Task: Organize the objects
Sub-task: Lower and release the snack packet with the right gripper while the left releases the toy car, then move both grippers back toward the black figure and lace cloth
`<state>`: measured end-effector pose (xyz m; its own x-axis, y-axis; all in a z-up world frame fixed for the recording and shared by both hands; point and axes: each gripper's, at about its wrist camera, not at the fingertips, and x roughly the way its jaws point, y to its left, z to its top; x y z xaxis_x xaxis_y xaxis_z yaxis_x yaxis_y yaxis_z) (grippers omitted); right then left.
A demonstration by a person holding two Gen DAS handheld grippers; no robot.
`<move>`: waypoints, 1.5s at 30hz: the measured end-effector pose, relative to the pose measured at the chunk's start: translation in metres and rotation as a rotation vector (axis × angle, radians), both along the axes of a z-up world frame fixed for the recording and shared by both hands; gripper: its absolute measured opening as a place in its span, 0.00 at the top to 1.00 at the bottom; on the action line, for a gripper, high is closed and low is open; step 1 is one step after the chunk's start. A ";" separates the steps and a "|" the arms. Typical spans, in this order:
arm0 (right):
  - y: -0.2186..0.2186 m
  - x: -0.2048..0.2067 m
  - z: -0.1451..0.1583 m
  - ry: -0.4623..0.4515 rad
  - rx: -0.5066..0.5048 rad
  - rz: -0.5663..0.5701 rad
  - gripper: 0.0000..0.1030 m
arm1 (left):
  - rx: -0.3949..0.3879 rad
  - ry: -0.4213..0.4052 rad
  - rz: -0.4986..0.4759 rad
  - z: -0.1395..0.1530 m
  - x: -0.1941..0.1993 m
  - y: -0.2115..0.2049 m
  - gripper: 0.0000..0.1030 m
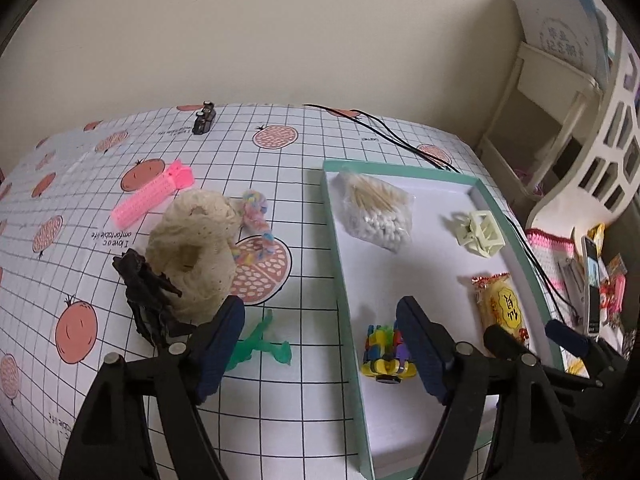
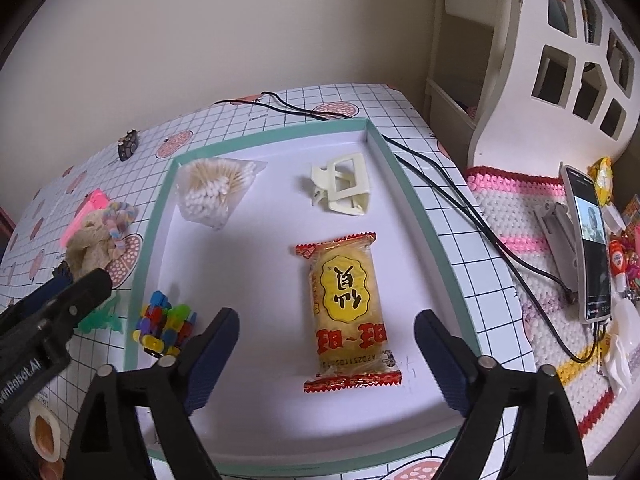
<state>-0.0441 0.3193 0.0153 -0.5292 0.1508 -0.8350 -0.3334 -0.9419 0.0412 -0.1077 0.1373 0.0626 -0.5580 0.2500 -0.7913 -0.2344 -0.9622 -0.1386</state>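
A teal-rimmed white tray [image 1: 341, 280] [image 2: 416, 200] holds a bag of cotton swabs [image 1: 376, 212] [image 2: 216, 192], a cream hair claw [image 1: 478, 232] [image 2: 344, 188], a yellow snack packet [image 1: 500, 304] [image 2: 344, 304] and a colourful block toy [image 1: 386, 356] [image 2: 166, 326]. Left of the tray lie a green plastic figure [image 1: 260, 344], a black figure [image 1: 148, 296], a cream scrunchie [image 1: 192, 248], a pastel braid [image 1: 256, 216] and a pink hair roller [image 1: 152, 196]. My left gripper [image 1: 320, 308] hangs open, straddling the tray's left wall. My right gripper [image 2: 327, 318] is open above the snack packet.
A small dark toy [image 1: 204, 118] sits near the table's far edge. Black cables [image 2: 440, 184] run past the tray's right side. To the right are a crochet mat [image 2: 516, 216], a phone on a stand [image 2: 588, 248] and a white shelf unit [image 2: 560, 60].
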 end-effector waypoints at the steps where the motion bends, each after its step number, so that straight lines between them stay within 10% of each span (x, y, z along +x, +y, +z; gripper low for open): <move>1: 0.000 0.000 0.000 0.002 0.001 0.002 0.02 | 0.004 0.001 0.004 0.000 -0.001 -0.001 0.21; 22: -0.014 -0.004 0.033 0.121 -0.073 0.041 0.00 | 0.092 0.062 0.081 0.021 -0.007 -0.034 0.07; 45: -0.122 -0.065 0.056 0.054 -0.158 0.278 0.00 | 0.175 -0.008 0.414 0.013 -0.041 -0.188 0.07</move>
<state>-0.1095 0.1978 0.0714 -0.5758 -0.1352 -0.8063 -0.0577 -0.9771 0.2050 -0.1488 -0.0511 0.0756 -0.6334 0.1373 -0.7616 0.1675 -0.9365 -0.3081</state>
